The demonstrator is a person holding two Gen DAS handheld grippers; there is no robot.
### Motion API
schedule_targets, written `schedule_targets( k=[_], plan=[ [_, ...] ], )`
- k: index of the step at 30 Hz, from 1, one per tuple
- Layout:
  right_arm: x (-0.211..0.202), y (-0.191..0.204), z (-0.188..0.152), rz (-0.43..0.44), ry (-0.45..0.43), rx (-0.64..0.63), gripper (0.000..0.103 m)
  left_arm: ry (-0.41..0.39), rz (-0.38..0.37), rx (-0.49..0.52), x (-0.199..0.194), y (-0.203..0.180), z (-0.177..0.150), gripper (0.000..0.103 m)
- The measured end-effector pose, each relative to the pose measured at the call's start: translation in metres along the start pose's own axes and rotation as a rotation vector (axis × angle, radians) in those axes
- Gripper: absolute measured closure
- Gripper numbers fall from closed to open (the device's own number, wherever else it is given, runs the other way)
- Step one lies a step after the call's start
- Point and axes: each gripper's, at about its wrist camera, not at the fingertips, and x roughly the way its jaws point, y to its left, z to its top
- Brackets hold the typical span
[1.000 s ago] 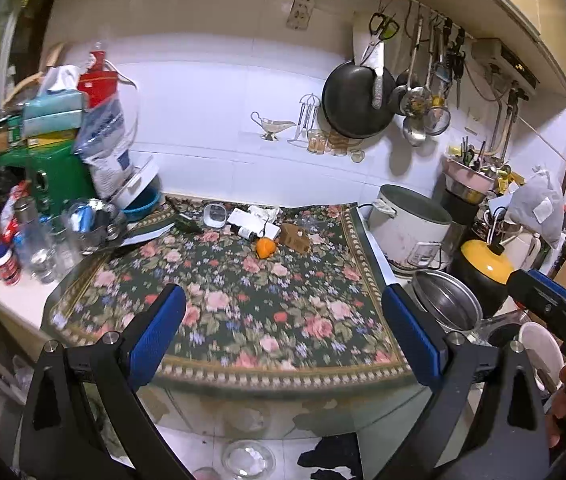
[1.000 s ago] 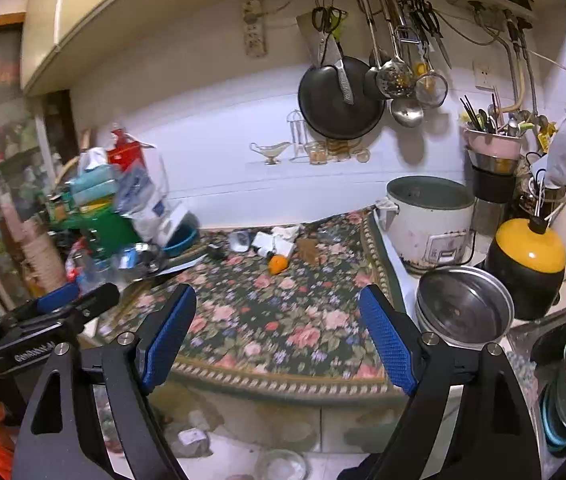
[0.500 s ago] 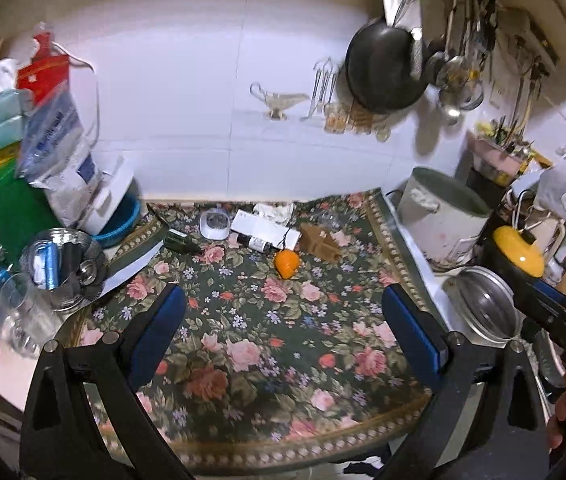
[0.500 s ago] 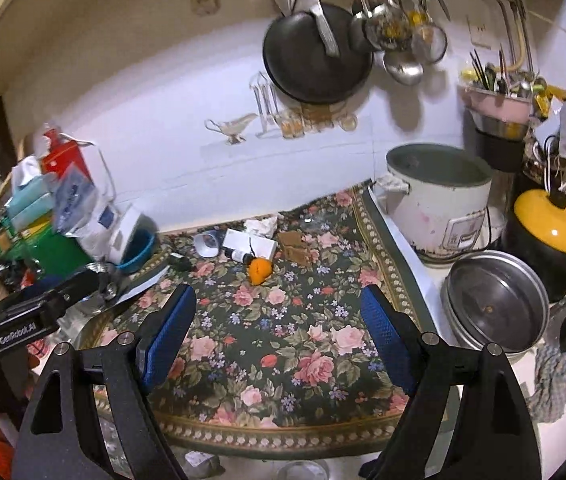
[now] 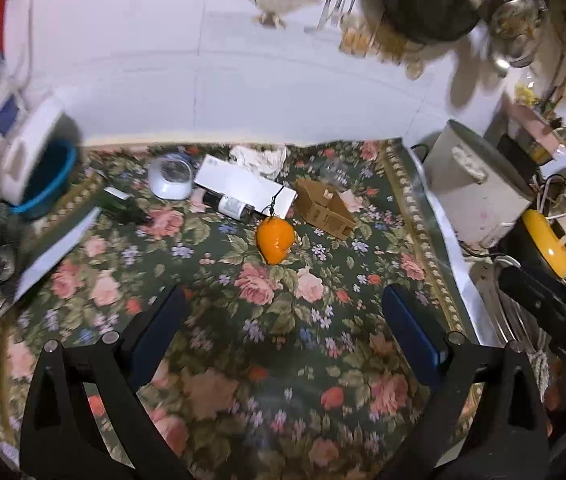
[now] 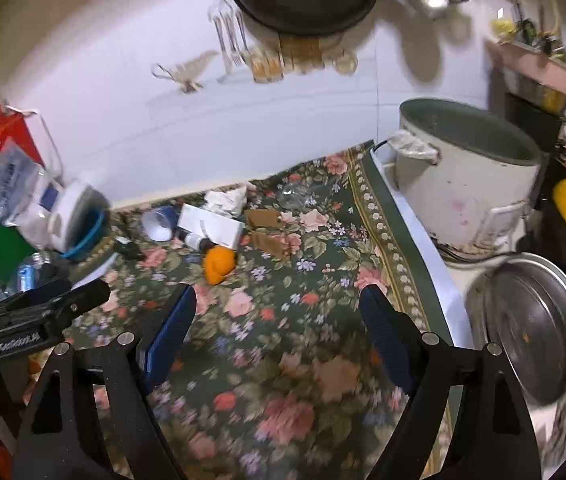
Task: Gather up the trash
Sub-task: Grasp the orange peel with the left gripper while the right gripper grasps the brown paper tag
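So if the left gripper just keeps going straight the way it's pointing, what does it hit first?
Probably the floral cloth: the open left gripper tilts down at bare fabric. The orange peel lies farther along that line, though depth is unclear.

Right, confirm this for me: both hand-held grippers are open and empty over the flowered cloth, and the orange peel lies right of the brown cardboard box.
One thing is wrong: the orange peel lies left of the brown cardboard box, not right of it, as the left wrist view shows. The rest holds: the left hand-held gripper and the right hand-held gripper are both open and empty over the flowered cloth.
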Motion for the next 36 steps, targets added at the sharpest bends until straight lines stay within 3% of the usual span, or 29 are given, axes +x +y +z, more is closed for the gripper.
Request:
schedule_targets(
  k=[8, 11, 15, 19, 21, 25, 27, 33, 36],
  plan=[
    [0.113, -0.025, 0.04, 0.039, 0.16, -0.093, 0.021, 0.083, 0.056, -0.129, 0.091, 0.017, 0.032, 0.004],
    [0.157, -0.03, 0.046, 0.104, 0.242, -0.121, 0.022, 0.109, 0.08, -0.151, 0.119, 0.022, 0.036, 0.004],
    [0.2, -0.027, 0.047, 0.184, 0.309, -0.153, 0.037, 0.143, 0.095, -0.161, 0.147, 0.025, 0.033, 0.007],
    [0.235, -0.016, 0.044, 0.235, 0.366, -0.193, 0.051, 0.177, 0.103, -0.17, 0.166, 0.028, 0.03, 0.021],
    [0.246, -0.014, 0.043, 0.25, 0.383, -0.198, 0.064, 0.182, 0.08, -0.193, 0.173, 0.031, 0.029, 0.023],
    [0.254, -0.012, 0.039, 0.282, 0.39, -0.195, 0.075, 0.174, 0.08, -0.192, 0.183, 0.03, 0.031, 0.028],
    [0.256, -0.012, 0.037, 0.293, 0.391, -0.182, 0.085, 0.177, 0.081, -0.189, 0.19, 0.029, 0.033, 0.031],
    [0.252, -0.018, 0.037, 0.271, 0.365, -0.146, 0.094, 0.194, 0.04, -0.203, 0.216, 0.025, 0.039, 0.04],
    [0.242, -0.024, 0.035, 0.253, 0.35, -0.133, 0.095, 0.199, 0.021, -0.216, 0.223, 0.024, 0.039, 0.05]
  ],
)
